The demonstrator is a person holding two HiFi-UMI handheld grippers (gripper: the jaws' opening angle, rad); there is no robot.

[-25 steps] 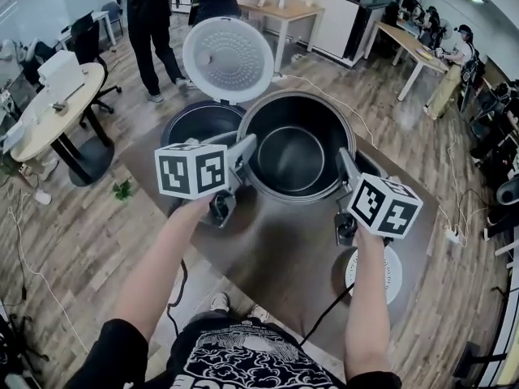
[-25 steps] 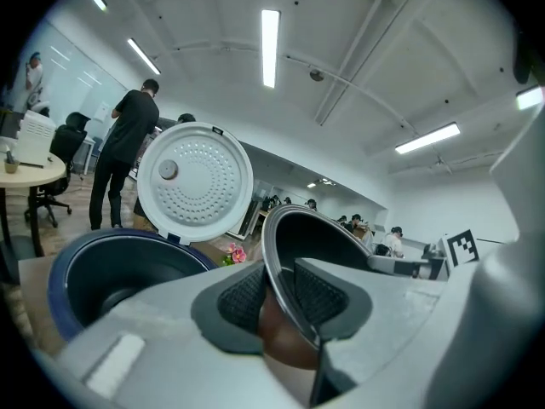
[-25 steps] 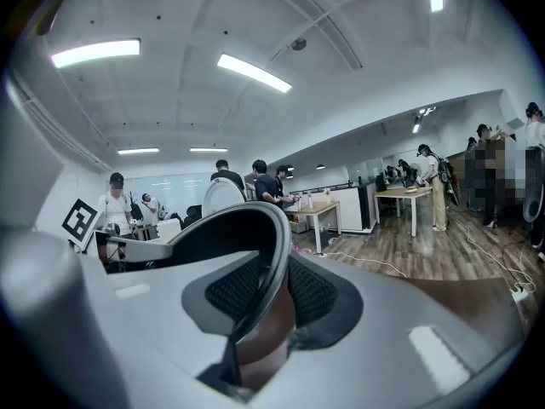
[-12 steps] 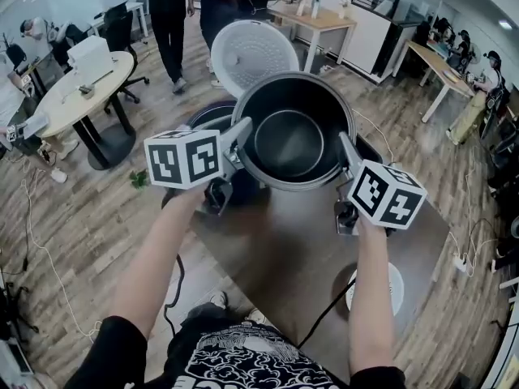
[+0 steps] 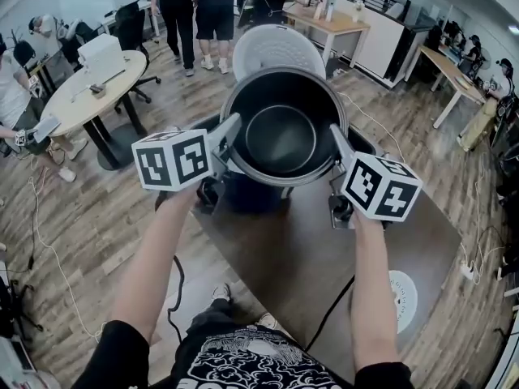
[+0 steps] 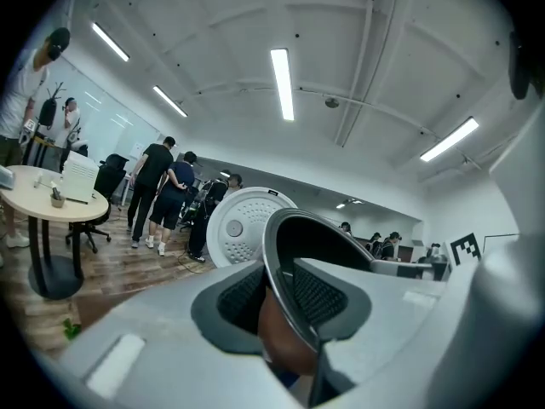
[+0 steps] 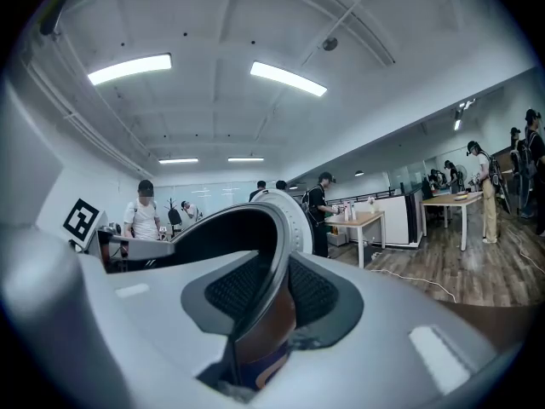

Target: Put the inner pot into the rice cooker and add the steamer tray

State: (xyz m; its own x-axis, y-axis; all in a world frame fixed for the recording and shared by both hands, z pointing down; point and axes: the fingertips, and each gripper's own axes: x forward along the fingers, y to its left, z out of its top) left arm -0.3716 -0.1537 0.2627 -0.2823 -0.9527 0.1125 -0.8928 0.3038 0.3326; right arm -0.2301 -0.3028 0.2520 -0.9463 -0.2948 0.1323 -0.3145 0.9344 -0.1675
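Across the table (image 5: pixel 280 254), the left gripper (image 5: pixel 230 130) and right gripper (image 5: pixel 336 138), both clamping the inner pot (image 5: pixel 281 136) by its rim, are bringing it seemingly over the rice cooker (image 5: pixel 243 194), ready for lowering.

Round table (image 5: pixel 79 109), office chair (image 5: pixel 130 24), standing people (image 5: pixel 195 8), wooden desk (image 5: pixel 341 28)

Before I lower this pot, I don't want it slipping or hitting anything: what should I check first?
1. Left gripper jaws clamped on the dark round metal inner pot rim: ok.
2. Right gripper jaws clamped on the opposite rim: ok.
3. White round perforated lid stands open behind the pot: ok.
4. Pot inside empty: ok.
5. Dark rice cooker body cavity clear: cannot tell, the pot hides it.
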